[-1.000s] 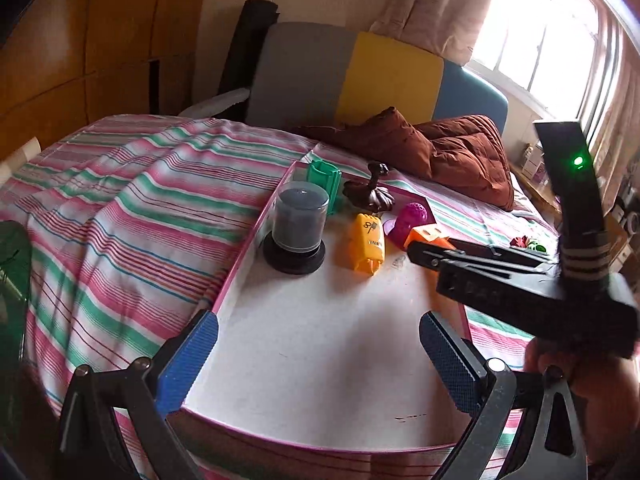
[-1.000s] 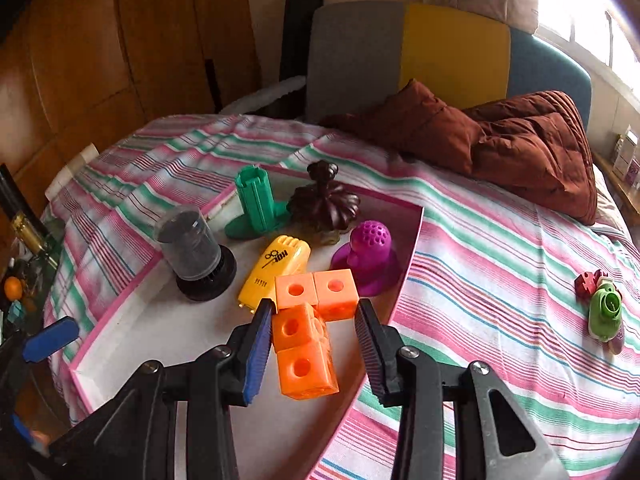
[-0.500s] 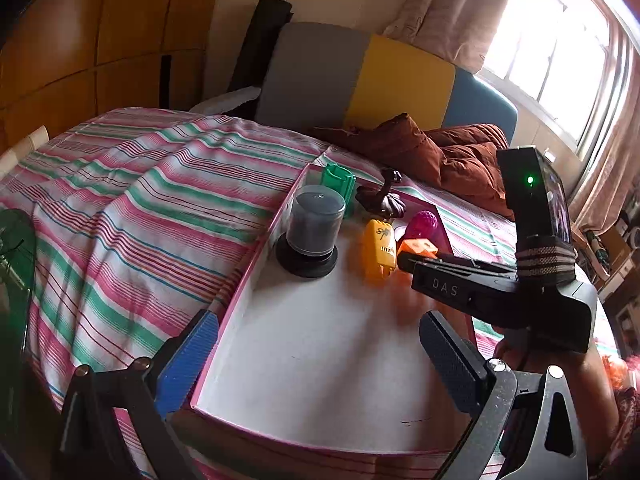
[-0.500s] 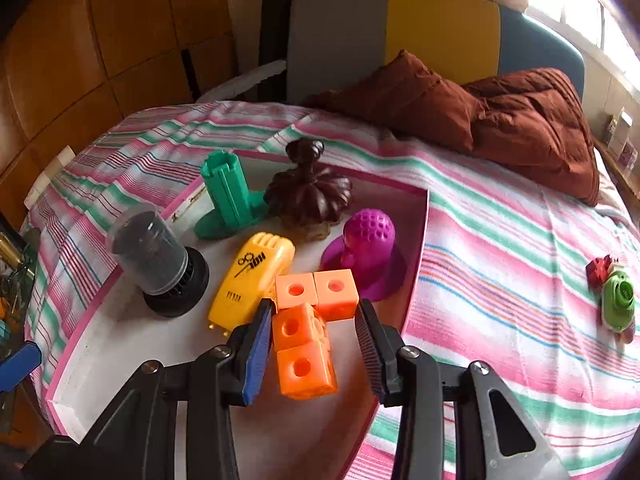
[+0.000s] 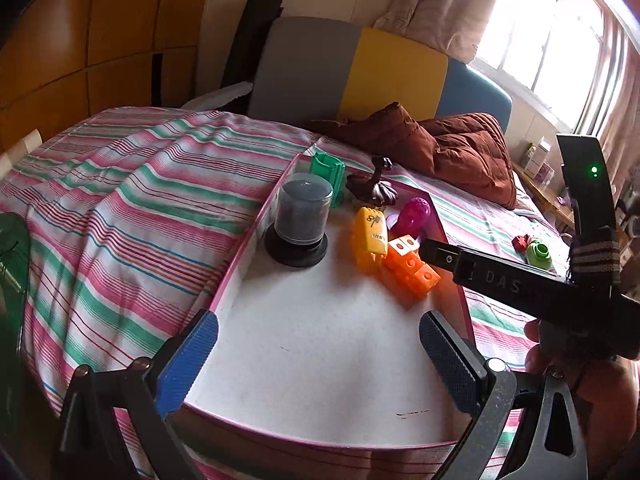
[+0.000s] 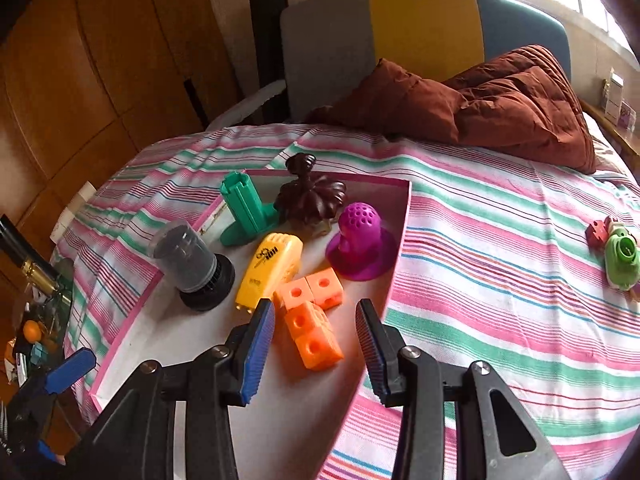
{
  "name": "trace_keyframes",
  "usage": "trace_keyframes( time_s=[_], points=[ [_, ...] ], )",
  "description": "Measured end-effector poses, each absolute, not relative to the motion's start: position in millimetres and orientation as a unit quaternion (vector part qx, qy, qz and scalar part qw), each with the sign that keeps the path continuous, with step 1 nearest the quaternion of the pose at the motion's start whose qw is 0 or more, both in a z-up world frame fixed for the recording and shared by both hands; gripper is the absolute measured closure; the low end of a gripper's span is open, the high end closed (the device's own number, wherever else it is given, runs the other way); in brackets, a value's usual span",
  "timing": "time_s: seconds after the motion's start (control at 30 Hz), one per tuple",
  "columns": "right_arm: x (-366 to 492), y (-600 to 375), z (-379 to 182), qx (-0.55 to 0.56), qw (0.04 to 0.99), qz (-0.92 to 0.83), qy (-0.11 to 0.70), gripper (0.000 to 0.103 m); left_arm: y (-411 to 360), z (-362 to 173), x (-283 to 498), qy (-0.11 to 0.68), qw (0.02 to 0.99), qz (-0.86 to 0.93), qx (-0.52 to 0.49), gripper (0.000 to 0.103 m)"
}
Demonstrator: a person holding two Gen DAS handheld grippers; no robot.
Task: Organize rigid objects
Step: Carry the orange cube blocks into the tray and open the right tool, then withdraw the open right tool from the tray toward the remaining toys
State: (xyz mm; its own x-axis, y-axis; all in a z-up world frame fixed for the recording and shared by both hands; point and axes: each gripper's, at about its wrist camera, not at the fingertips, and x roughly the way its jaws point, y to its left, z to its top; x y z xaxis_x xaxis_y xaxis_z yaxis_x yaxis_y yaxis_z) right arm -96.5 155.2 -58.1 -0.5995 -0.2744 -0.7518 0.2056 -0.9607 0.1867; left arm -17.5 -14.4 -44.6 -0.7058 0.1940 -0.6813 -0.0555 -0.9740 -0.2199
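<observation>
the orange block cluster (image 6: pixel 312 322) lies on the white tray (image 6: pixel 280 420) on the striped bed, between the spread, non-touching fingers of the right hand-held gripper (image 6: pixel 316 348). the left hand-held gripper (image 5: pixel 318 356) gapes empty over bare tray.

glossy plastic orange blocks (image 6: pixel 314 326), striped cloth bedspread (image 6: pixel 500 264)

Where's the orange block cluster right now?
In the right wrist view, the orange block cluster lies on the white tray near its right edge, just ahead of the open right gripper, beside the yellow toy.
</observation>
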Motion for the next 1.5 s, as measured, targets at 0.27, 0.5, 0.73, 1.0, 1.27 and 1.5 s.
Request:
trace_keyframes(
  time_s=[0.27,0.5,0.73,1.0,1.27,1.5],
  points=[
    [-77.7,164.3,-50.8,0.420,0.125,-0.899,-0.025,0.061,-11.3,-42.1,-15.0,-0.090,0.071,0.921,-0.373,0.002],
    [-62.1,179.6,-47.7,0.415,0.105,-0.904,0.002,0.061,-3.4,-38.9,-9.3,-0.087,0.088,0.922,-0.368,0.002],
    [-54.0,202.6,-49.7,0.417,0.086,-0.905,-0.002,0.061,15.2,-34.5,-1.4,-0.071,0.114,0.923,-0.361,0.002],
    [-44.2,236.9,-67.0,0.427,0.057,-0.903,-0.004,0.061,38.4,-26.9,10.6,-0.067,0.159,0.918,-0.357,0.001],
    [-31.5,302.4,-89.4,0.436,0.003,-0.899,-0.028,0.061,81.5,-18.2,21.9,-0.031,0.212,0.910,-0.356,0.000],
    [-21.8,375.7,-87.7,0.404,-0.081,-0.910,-0.043,0.061,132.0,-7.3,13.2,-0.015,0.250,0.896,-0.367,0.000]
  ],
)
